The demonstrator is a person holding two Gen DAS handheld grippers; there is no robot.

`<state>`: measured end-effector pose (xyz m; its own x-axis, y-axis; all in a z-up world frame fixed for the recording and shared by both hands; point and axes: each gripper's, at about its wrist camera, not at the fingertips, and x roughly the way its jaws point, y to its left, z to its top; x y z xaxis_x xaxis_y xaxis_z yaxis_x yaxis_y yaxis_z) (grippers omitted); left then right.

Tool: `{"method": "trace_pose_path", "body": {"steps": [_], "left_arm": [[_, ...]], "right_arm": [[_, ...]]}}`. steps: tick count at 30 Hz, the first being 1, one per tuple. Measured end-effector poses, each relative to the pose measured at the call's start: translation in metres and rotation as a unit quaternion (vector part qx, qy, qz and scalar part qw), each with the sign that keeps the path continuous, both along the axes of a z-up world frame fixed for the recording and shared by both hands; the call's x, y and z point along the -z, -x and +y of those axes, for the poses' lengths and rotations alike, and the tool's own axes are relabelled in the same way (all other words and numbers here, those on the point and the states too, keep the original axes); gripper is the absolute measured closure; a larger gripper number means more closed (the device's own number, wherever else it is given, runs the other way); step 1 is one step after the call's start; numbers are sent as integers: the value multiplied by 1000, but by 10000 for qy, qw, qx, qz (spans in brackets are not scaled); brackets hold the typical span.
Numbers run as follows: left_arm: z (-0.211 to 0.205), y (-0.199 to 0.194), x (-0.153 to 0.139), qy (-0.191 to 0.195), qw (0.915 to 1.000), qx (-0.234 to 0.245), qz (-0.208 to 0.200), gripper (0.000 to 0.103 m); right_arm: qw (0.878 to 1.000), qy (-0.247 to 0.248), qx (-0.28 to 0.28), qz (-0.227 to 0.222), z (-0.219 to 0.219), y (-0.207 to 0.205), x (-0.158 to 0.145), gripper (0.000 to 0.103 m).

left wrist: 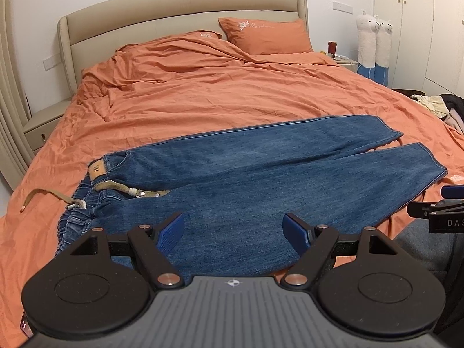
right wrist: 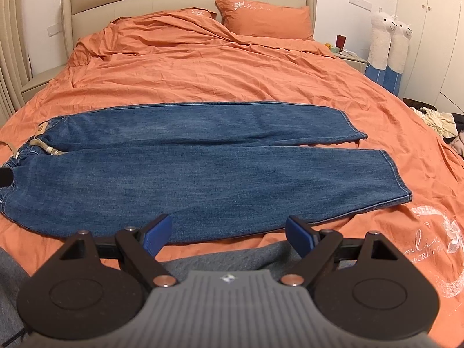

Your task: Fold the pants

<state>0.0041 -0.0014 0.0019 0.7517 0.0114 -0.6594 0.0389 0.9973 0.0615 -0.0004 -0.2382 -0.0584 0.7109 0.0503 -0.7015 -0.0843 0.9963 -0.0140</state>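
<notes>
Blue jeans [left wrist: 246, 171] lie spread flat across an orange duvet [left wrist: 203, 87], waistband at the left with a khaki drawstring belt [left wrist: 139, 192], leg cuffs at the right. In the right wrist view the same jeans [right wrist: 179, 159] show both legs side by side, slightly apart at the cuffs. My left gripper [left wrist: 233, 232] hovers open over the near leg by the waist end, with nothing between its blue pads. My right gripper [right wrist: 227, 233] stands open at the jeans' near edge, also holding nothing. Part of the right gripper [left wrist: 435, 211] shows at the left wrist view's right edge.
A beige headboard [left wrist: 174, 8] and orange pillow [left wrist: 266, 36] are at the far end. A nightstand [right wrist: 351, 58] with small items and two plush alpacas [right wrist: 391, 40] stand at the right. Clothes [right wrist: 438, 119] lie heaped beyond the bed's right side. Grey fabric [right wrist: 232, 258] lies under my right gripper.
</notes>
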Motion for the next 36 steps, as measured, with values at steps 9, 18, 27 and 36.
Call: {"method": "trace_pose_path", "body": {"steps": [9, 18, 27, 36], "left_arm": [[0, 1, -2, -7, 10000, -18, -5, 12], [4, 4, -3, -4, 10000, -43, -38, 12], [4, 5, -3, 0, 10000, -42, -43, 12], [5, 5, -3, -13, 10000, -48, -49, 13]], "right_arm": [[10000, 21, 17, -28, 2, 3, -2, 21], [9999, 95, -53, -92, 7, 5, -5, 21], [9998, 154, -63, -79, 7, 6, -5, 21], [9998, 159, -72, -85, 8, 7, -5, 21]]}}
